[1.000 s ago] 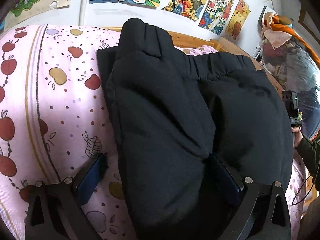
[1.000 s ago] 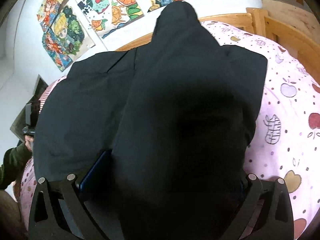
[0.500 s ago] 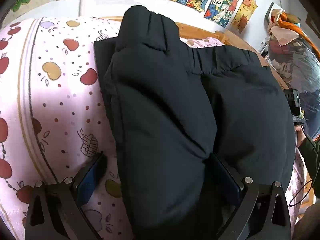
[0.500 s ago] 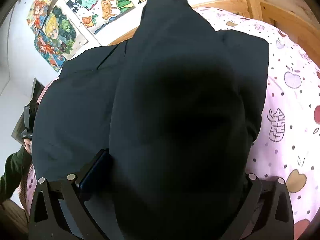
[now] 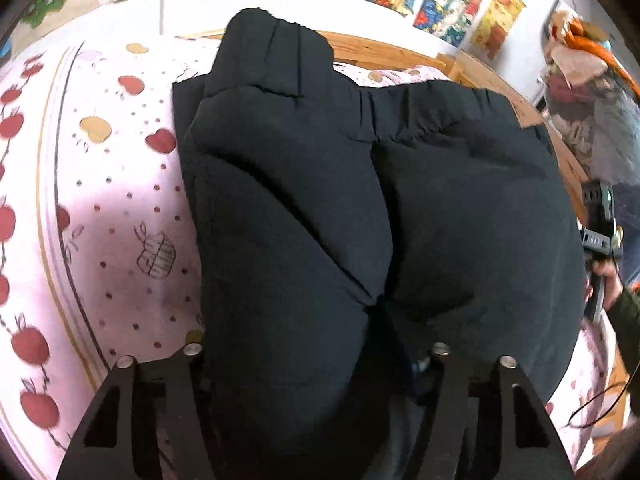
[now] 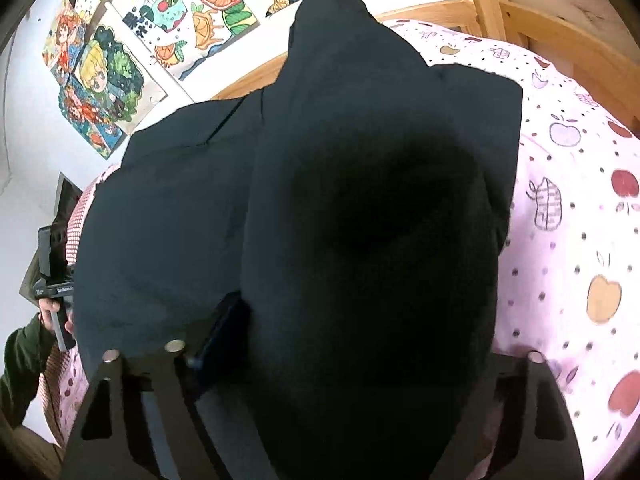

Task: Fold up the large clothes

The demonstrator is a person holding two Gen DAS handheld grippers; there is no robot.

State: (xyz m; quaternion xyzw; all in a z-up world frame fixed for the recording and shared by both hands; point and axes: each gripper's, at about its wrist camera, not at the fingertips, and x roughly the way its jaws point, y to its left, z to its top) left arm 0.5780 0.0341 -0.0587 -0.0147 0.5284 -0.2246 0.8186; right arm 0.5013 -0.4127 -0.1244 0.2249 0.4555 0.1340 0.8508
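Note:
A pair of black padded trousers (image 5: pixel 460 208) lies folded on the pink apple-print bed sheet (image 5: pixel 100 220), waistband toward the far wall. It also fills the right wrist view (image 6: pixel 360 220). My left gripper (image 5: pixel 312 352) has closed on a thick fold of the trousers; the fabric hides its pads. My right gripper (image 6: pixel 352 344) stands wide around another thick fold, with its left blue pad (image 6: pixel 224 328) against the cloth and the right finger hidden under the fabric. Each gripper shows in the other's view at the edge, the right (image 5: pixel 600 224) and the left (image 6: pixel 52 280).
A wooden bed frame (image 6: pixel 540 28) runs along the far side and right. Colourful posters (image 6: pixel 120 80) cover the white wall. A pile of clothes and bags (image 5: pixel 588 92) stands at the right of the bed.
My left gripper has closed in on the fold of the trousers, its blue pads now buried in fabric. The right gripper has stayed wide around its fold and shifted slightly.

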